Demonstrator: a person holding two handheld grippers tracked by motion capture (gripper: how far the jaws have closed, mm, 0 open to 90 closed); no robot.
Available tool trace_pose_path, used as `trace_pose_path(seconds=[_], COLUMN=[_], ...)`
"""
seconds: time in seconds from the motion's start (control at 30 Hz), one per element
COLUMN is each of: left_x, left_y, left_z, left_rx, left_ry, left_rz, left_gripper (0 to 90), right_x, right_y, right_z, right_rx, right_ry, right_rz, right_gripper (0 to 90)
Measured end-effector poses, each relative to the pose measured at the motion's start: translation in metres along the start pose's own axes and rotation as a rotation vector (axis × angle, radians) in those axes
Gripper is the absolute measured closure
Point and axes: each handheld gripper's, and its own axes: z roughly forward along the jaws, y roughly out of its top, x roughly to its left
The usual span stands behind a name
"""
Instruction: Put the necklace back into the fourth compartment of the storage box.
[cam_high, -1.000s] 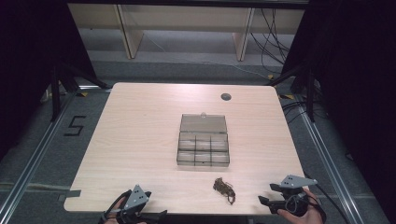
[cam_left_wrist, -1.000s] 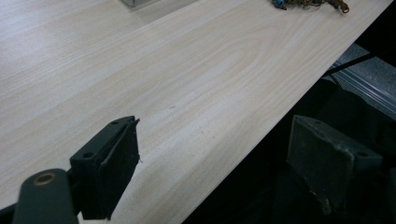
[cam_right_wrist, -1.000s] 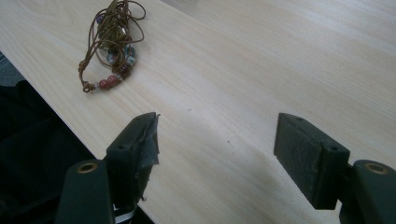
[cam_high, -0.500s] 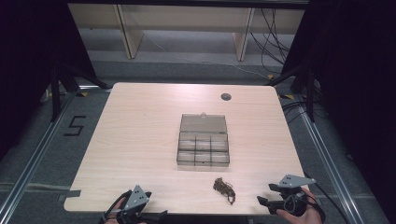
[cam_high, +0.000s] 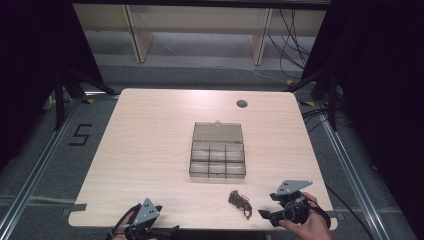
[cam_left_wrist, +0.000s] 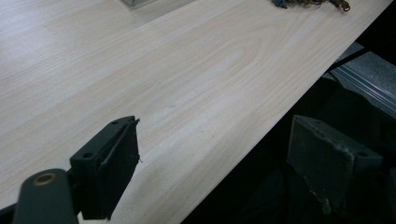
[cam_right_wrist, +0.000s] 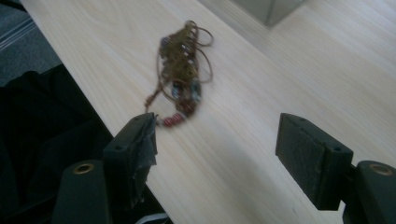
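Note:
A brown tangle of beaded cord (cam_high: 240, 201) lies near the table's front edge, in front of a clear compartment box (cam_high: 217, 162) with its lid laid back. My right gripper (cam_high: 267, 207) is just right of the tangle and points at it, jaws open. In the right gripper view the tangle (cam_right_wrist: 182, 74) lies slightly ahead of the open right gripper (cam_right_wrist: 219, 149), with red beads by the left fingertip. My left gripper (cam_high: 166, 219) sits at the front left edge, open and empty. In its own view, the left gripper (cam_left_wrist: 219, 163) straddles the table edge, and the tangle (cam_left_wrist: 308, 3) lies far off.
The wooden table (cam_high: 150, 150) has a round cable hole (cam_high: 242, 104) at the back right. Dark floor and metal rails surround the table. A corner of the box (cam_right_wrist: 271, 9) is beyond the tangle in the right gripper view.
My right gripper has moved a little left, closer to the tangle. The left gripper has barely moved.

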Motion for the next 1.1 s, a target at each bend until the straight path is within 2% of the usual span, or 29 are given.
trace_pose_path(seconds=[0.03, 0.07, 0.1, 0.17, 0.2, 0.23, 0.33, 0.37, 0.43, 0.47, 0.5, 0.57, 0.6, 0.67, 0.7, 0.8, 0.83, 0.93, 0.97, 1.0, 1.03, 1.1], left_x=[0.0, -0.001, -0.001, 0.0, 0.001, 0.002, 0.002, 0.002, 0.002, 0.002, 0.001, 0.001, 0.001, 0.0, 0.001, 0.001, 0.001, 0.001, 0.002, 0.001, 0.001, 0.002], left_y=[0.0, -0.001, -0.001, 0.0, 0.0, 0.0, 0.0, 0.0, 0.0, 0.0, -0.001, -0.001, 0.0, -0.001, -0.001, -0.001, -0.001, -0.001, 0.0, 0.0, 0.0, 0.0], left_z=[0.0, 0.001, 0.001, 0.001, 0.001, 0.001, 0.002, 0.001, 0.001, 0.001, 0.002, 0.001, 0.0, 0.001, 0.001, 0.002, 0.002, 0.001, 0.0, 0.0, 0.0, 0.0], left_rx=[-0.003, -0.015, -0.015, -0.014, -0.011, -0.003, -0.01, -0.006, -0.005, -0.003, -0.011, -0.005, -0.01, -0.019, -0.006, -0.009, -0.008, -0.009, -0.004, -0.002, -0.004, -0.005], left_ry=[0.001, 0.011, 0.011, 0.01, 0.011, 0.023, 0.032, 0.03, 0.03, 0.021, 0.031, 0.019, 0.017, 0.01, 0.02, 0.031, 0.028, 0.016, 0.005, -0.004, -0.003, 0.001], left_rz=[-0.006, -0.008, -0.006, 0.005, 0.024, 0.031, 0.025, 0.026, 0.027, 0.028, 0.001, 0.004, 0.02, -0.014, 0.002, 0.006, 0.005, 0.005, 0.02, -0.005, -0.007, 0.023], left_gripper=[16.0, 16.0, 16.0, 16.0, 16.0, 16.0, 16.0, 16.0, 16.0, 16.0, 16.0, 16.0, 16.0, 16.0, 16.0, 16.0, 16.0, 16.0, 16.0, 16.0, 16.0, 16.0], right_x=[0.005, 0.007, 0.009, 0.011, 0.014, 0.015, 0.016, 0.017, 0.018, 0.018, 0.017, 0.017, 0.017, 0.015, 0.016, 0.015, 0.014, 0.015, 0.015, 0.015, 0.014, 0.014], right_y=[0.009, 0.011, 0.015, 0.019, 0.025, 0.028, 0.033, 0.037, 0.039, 0.041, 0.044, 0.045, 0.046, 0.049, 0.052, 0.055, 0.057, 0.059, 0.059, 0.06, 0.06, 0.062], right_z=[0.004, 0.008, 0.008, 0.008, 0.009, 0.011, 0.016, 0.018, 0.021, 0.024, 0.029, 0.032, 0.035, 0.041, 0.046, 0.051, 0.055, 0.059, 0.06, 0.061, 0.063, 0.066], right_rx=[0.023, 0.012, 0.03, 0.044, 0.07, 0.07, 0.063, 0.088, 0.096, 0.099, 0.115, 0.124, 0.128, 0.141, 0.152, 0.165, 0.173, 0.192, 0.195, 0.199, 0.202, 0.214], right_ry=[0.016, 0.015, 0.018, 0.028, 0.051, 0.037, 0.026, 0.024, 0.027, 0.028, 0.031, 0.035, 0.035, 0.05, 0.04, 0.049, 0.057, 0.051, 0.055, 0.063, 0.056, 0.063], right_rz=[-0.016, -0.032, -0.047, -0.039, -0.004, -0.04, -0.057, -0.078, -0.065, -0.089, -0.088, -0.086, -0.085, -0.103, -0.086, -0.098, -0.111, -0.103, -0.102, -0.099, -0.098, -0.097], right_gripper=[29.9, 29.9, 29.9, 29.8, 29.9, 29.8, 29.9, 29.8, 29.9, 29.9, 29.9, 29.9, 29.9, 29.9, 30.1, 32.2, 32.4, 33.3, 33.9, 34.2, 34.3, 36.0])
